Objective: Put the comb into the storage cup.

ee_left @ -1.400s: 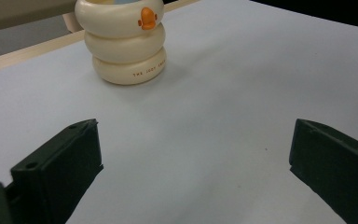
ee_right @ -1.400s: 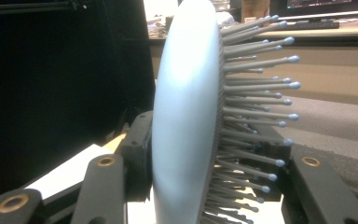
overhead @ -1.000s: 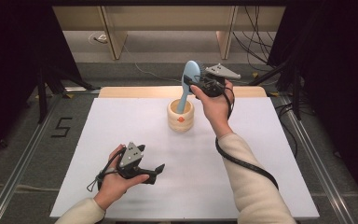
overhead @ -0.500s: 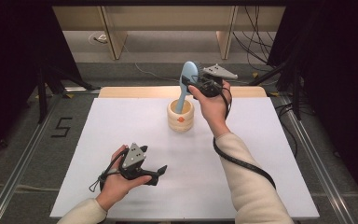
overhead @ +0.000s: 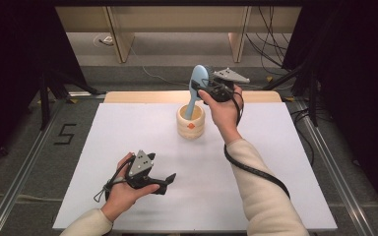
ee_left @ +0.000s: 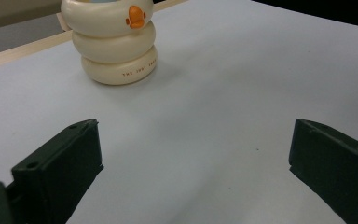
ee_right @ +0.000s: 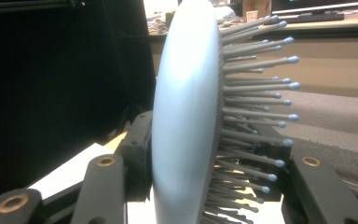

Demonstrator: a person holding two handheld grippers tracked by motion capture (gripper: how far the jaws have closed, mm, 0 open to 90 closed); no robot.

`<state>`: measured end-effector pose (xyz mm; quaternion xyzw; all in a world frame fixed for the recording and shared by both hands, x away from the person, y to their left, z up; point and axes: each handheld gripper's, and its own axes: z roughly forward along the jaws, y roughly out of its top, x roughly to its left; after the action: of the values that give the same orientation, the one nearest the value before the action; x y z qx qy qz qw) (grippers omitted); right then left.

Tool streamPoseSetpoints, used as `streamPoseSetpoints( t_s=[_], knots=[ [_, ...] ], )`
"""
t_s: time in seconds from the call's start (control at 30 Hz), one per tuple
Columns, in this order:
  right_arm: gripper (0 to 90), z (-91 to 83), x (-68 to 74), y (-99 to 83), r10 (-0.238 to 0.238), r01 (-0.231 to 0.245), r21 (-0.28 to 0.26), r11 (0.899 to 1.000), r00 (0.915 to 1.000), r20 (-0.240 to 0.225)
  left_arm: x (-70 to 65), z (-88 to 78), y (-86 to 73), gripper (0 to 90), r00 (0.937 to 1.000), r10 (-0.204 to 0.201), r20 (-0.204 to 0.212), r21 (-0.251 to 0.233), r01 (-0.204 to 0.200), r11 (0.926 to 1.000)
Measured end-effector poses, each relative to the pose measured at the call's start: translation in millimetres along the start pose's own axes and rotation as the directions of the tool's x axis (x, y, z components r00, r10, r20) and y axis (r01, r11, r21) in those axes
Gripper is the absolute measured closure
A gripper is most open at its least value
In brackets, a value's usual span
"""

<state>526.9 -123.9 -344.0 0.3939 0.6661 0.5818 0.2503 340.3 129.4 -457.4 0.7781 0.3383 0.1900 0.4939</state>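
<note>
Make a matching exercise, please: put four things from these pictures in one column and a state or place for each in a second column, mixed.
Things:
1. light blue plastic hairbrush
2. cream ringed duck-face cup
3. left gripper
4. right gripper

States:
A. open, low over the near part of the white table
B. handle down inside the cup
C. shut on the brush head
D. standing upright toward the table's far edge

Pairs: 1-B, 2-D, 3-A, 4-C
</note>
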Motion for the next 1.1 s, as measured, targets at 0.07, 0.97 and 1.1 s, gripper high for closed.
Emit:
streamPoseSetpoints(
  t_s=[0.07,0.97,1.1],
  knots=[
    [51.0,0.9,-0.6,-0.5,0.002,-0.002,0.003,1.0,1.0,0.0,-0.2,0.0,-0.1,1.8,1.0,0.003,0.001,0.0,-0.003,1.0],
    [50.8,9.5,-7.4,-10.2,0.014,-0.015,0.023,1.0,0.9995,0.029,1.6,-0.1,0.0,1.8,0.9999,-0.01,0.004,-0.004,0.01,0.9999],
    [50.8,11.5,-8.0,-11.8,0.018,-0.019,0.027,0.999,0.9993,0.032,1.1,-0.5,0.7,1.9,1.0,-0.008,0.002,-0.006,0.008,1.0]
  ],
)
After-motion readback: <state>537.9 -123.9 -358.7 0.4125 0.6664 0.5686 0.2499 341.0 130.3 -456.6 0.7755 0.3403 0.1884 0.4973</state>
